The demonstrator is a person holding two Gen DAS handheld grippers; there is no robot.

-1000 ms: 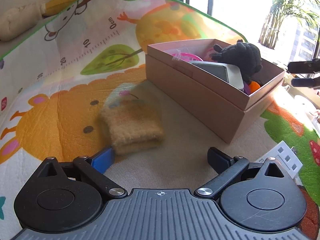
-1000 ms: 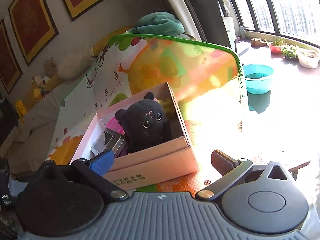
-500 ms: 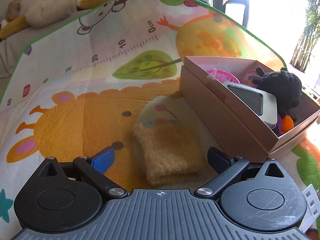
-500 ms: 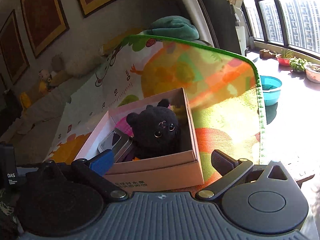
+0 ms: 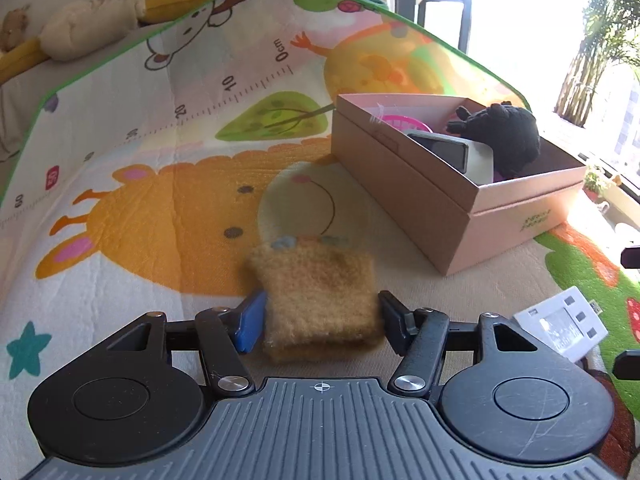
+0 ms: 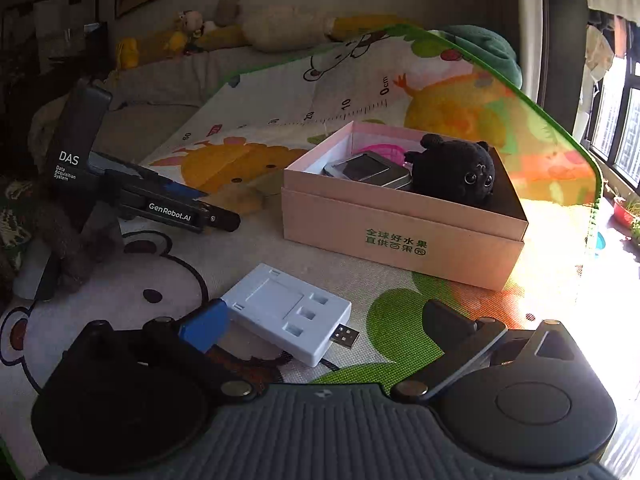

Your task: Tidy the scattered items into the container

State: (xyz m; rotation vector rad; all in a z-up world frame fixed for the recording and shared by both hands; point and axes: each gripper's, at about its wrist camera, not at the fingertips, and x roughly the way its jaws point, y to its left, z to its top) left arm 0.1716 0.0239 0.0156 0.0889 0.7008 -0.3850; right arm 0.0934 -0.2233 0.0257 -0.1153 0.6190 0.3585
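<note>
- Left gripper [image 5: 320, 322]: jaws closing, with a folded tan woolly cloth [image 5: 318, 298] lying between them on the play mat [image 5: 120, 208]. The blue pad and the black pad are seen at the cloth's two side edges; whether they press on it yet cannot be told. The cloth is blurred, and its near edge is partly cut off by the gripper body.
- Right gripper [image 6: 320, 322]: jaws held wide, nothing gripped. A white USB adapter [image 6: 286, 316] lies flat on the mat between the fingers, its left end just beside the blue pad; contact cannot be judged.
- Pink cardboard box [image 6: 400, 236], open, is seen on the mat beyond both items, well apart from the cloth.
- Inside the box: a black plush toy [image 6: 454, 170] at the right end, a grey flat tin [image 6: 366, 170] tilted beside it, and a pink item [image 6: 382, 150] mostly hidden behind them; its kind cannot be made out.
- Window side is overexposed; detail there is lost.
</note>
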